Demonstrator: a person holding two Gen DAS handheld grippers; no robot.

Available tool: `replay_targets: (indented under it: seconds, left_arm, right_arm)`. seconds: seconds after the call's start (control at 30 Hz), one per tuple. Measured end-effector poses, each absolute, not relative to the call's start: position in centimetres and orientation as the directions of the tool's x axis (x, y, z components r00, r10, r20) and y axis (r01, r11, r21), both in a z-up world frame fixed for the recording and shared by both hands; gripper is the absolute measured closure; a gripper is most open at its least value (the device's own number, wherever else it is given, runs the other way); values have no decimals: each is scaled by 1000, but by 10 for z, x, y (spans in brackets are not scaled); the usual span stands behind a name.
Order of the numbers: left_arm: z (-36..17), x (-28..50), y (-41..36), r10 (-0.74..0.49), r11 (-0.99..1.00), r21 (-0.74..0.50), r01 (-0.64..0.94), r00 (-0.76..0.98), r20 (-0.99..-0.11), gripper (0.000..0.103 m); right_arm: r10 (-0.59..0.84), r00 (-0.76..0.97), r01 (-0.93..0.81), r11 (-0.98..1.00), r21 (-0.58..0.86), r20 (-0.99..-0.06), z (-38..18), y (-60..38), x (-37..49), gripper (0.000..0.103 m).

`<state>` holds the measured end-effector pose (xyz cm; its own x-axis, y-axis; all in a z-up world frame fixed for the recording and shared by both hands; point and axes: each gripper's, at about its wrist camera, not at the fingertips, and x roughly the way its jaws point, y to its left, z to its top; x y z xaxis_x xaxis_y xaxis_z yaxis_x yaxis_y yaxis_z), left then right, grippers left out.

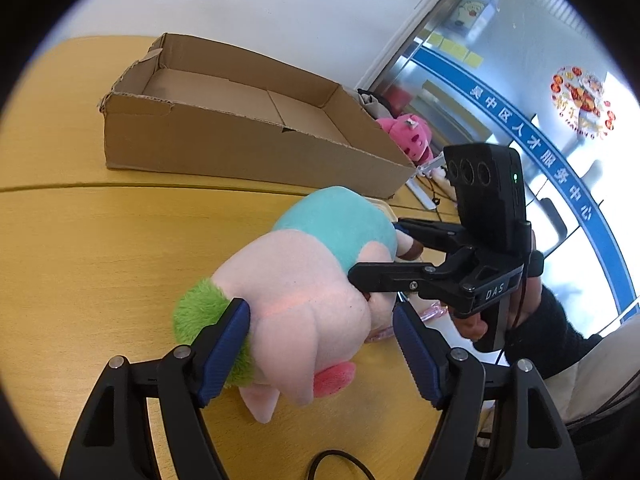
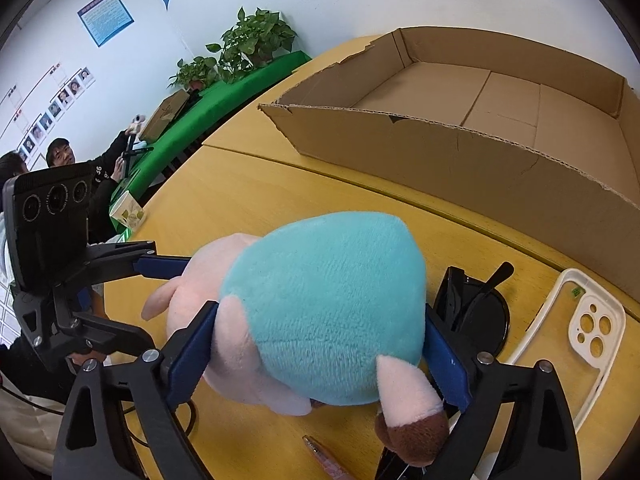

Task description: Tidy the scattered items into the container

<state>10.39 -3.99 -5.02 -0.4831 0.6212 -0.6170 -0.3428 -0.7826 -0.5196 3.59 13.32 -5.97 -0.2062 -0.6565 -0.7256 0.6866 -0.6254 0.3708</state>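
A plush toy [image 1: 304, 300] [image 2: 332, 312] with a pink head, teal body and green tuft lies on the yellow wooden table. My left gripper [image 1: 320, 312] straddles its head. One blue pad rests on the green tuft and the other stands slightly off the cheek. My right gripper [image 2: 320, 316] straddles the teal body with its jaws spread wide and the pads brushing the sides; it enters the left wrist view [image 1: 374, 248] from the right. Behind the toy stands an empty, open cardboard box [image 1: 240, 148] [image 2: 460, 156] with a torn front wall.
A white phone case [image 2: 592, 320], black glasses [image 2: 480, 304] and a pink pen [image 2: 328, 460] lie by the toy. A pink plush [image 1: 408, 136] sits past the box's right end. A black cable [image 1: 340, 460] loops near the front edge. People [image 2: 60, 156] sit off the table's left side.
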Motion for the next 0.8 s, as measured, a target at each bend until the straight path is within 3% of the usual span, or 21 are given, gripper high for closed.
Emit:
replay_targets:
  seconds: [0.17,0.27,0.6,0.8]
  left_arm:
    - [-46,104,-56,614,-781,-546,-302,-528,-586,28]
    - [-49,102,-67,532,-830,-515,-213,-578,-619,28]
    - [-62,98,-47,547,-830,-509,-227,-506,-667,23]
    - [-51,99,-39,535,-841,-484,-243,-515,-670,43]
  right_arm:
    - [-659,-212,683,-628,373,-722,-60,133,36,8]
    - [-666,-203,680,-623,386,-717,-61,135,35,9]
    - [-672,-210,677,-624,391,-711,-62,137,37,9]
    - [-668,-237,680,-633,370,-706,-57,138,45,15]
